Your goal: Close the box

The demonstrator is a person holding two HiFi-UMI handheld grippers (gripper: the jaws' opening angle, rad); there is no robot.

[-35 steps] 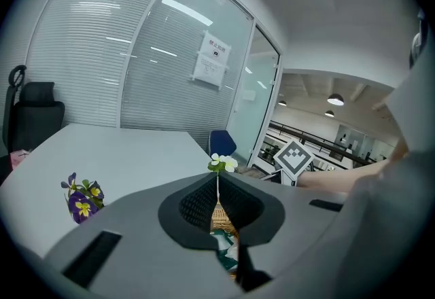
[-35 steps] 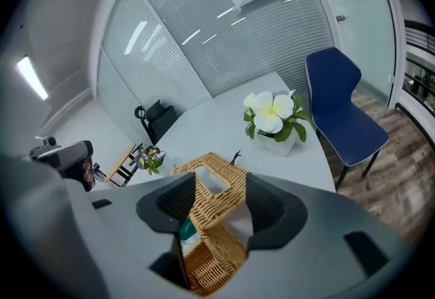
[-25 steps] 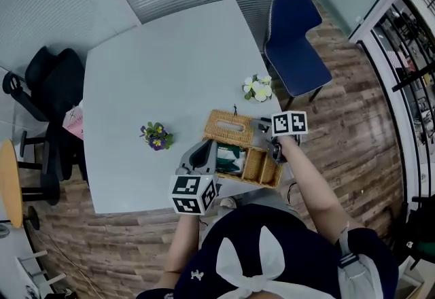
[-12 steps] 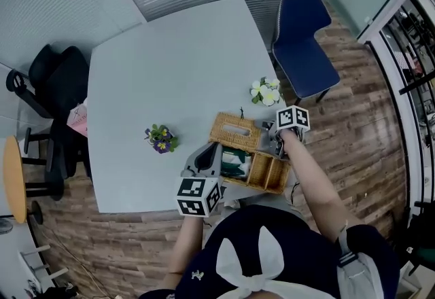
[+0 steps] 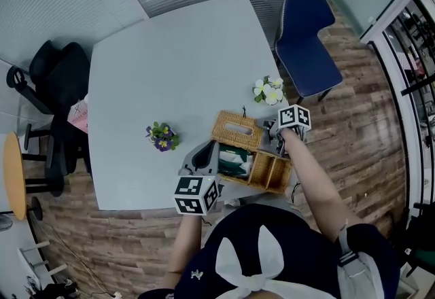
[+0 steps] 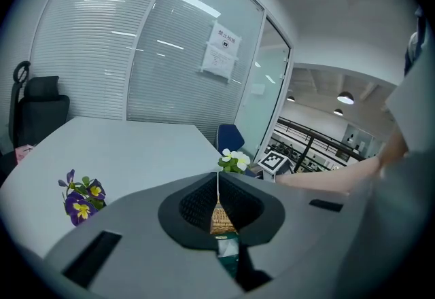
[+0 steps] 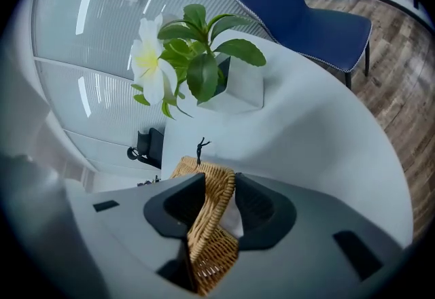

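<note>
Right gripper (image 7: 217, 181) has dropped and rolled at the far side of the wicker box (image 5: 270, 172). Its jaws, wide a second ago, have just been closing on the raised lid (image 7: 207, 236), now between them. The white-flowered plant (image 7: 197, 63) looms nearer ahead.

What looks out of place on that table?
Only the wicker box, close to the table's near edge: its lid stands open, with something green showing inside. Nothing looks spilled or broken.
</note>
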